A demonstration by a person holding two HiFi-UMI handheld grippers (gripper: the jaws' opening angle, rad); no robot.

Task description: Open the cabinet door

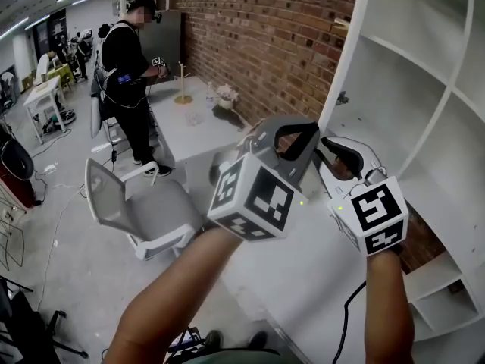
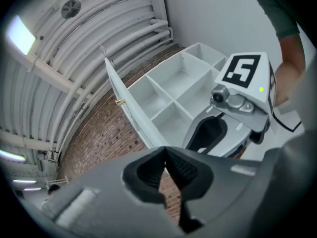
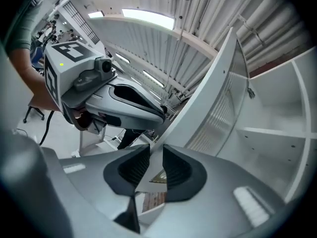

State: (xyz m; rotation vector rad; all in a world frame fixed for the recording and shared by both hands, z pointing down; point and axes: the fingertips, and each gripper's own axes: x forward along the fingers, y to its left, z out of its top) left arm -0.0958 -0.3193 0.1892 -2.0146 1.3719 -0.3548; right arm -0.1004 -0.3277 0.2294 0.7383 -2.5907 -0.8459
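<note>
Partly the open door (image 1: 347, 51) is hidden: in the head view its lower edge vanishes behind the right gripper (image 3: 155, 155). That gripper's jaws stand slightly apart, the edge showing in their gap; the left gripper (image 2: 165, 155), beside it, is clenched empty.

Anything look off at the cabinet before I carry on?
Nothing stands out. The cabinet door stands open and looks straight. The shelves are bare and look undamaged, and nothing is spilled or fallen.

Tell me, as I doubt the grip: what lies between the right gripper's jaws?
The cabinet door's edge stands between the right gripper's jaws, in the right gripper view; contact cannot be told.
</note>
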